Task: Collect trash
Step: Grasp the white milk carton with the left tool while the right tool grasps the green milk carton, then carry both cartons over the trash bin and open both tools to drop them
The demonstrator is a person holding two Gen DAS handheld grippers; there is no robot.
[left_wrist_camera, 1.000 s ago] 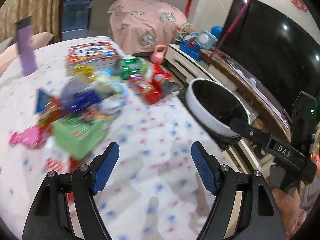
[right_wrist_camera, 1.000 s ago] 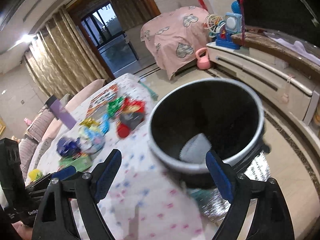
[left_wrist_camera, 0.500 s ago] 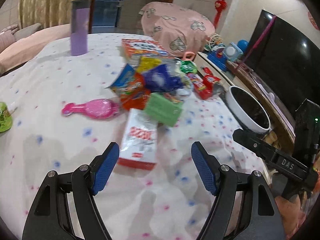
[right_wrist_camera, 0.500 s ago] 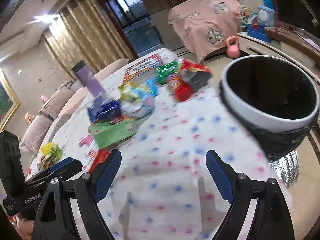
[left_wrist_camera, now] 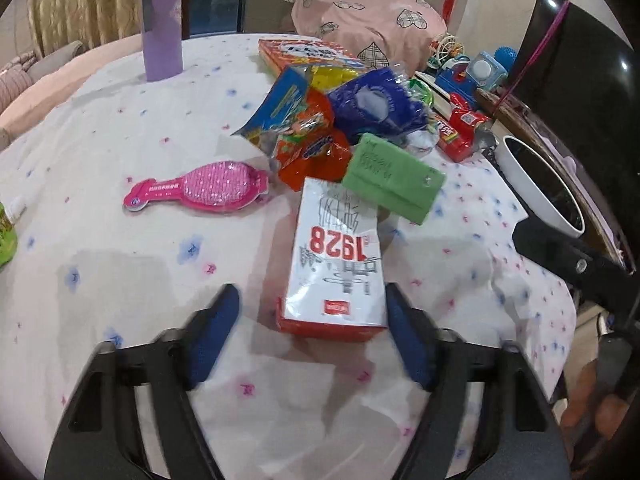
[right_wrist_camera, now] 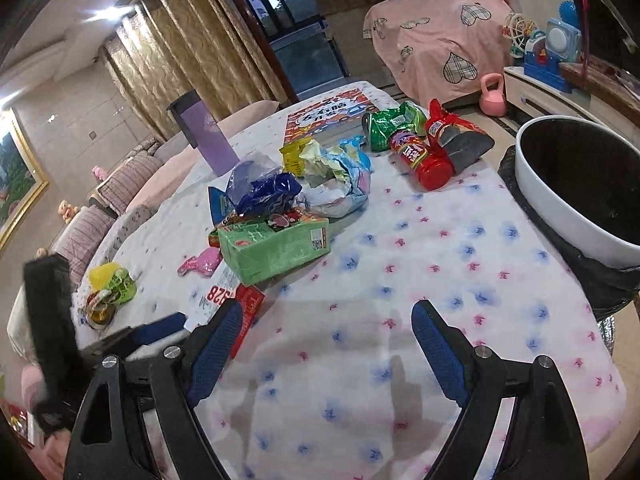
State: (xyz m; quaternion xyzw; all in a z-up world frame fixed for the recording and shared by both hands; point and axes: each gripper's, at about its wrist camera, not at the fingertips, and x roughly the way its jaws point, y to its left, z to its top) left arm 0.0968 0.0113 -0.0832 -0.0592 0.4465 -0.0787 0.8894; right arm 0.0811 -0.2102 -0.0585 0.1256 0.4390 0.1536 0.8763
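Left wrist view: left hand-held gripper (left_wrist_camera: 308,312) over the worktop (left_wrist_camera: 120,128), jaws closing around the near end of a white-and-red carton (left_wrist_camera: 336,264); right pad at the carton's corner, left pad clear of it, not yet gripped.
Carton: flat on the flowered cloth, marked "1928", far end under a green box (left_wrist_camera: 394,178).
Trash pile: blue wrapper (left_wrist_camera: 376,106), orange packet (left_wrist_camera: 310,148) and other wrappers, heaped beyond the green box.
Pink hairbrush (left_wrist_camera: 200,192): left of the pile, apart from it.
Purple tumbler (left_wrist_camera: 162,24): upright at the far edge.
Right wrist view: right hand-held gripper (right_wrist_camera: 324,330) wide apart, holding nothing, above bare cloth.
Waste bin (right_wrist_camera: 560,216): white rim, black liner, at the worktop's right edge.
Red bottle (right_wrist_camera: 422,158): on its side near the bin.
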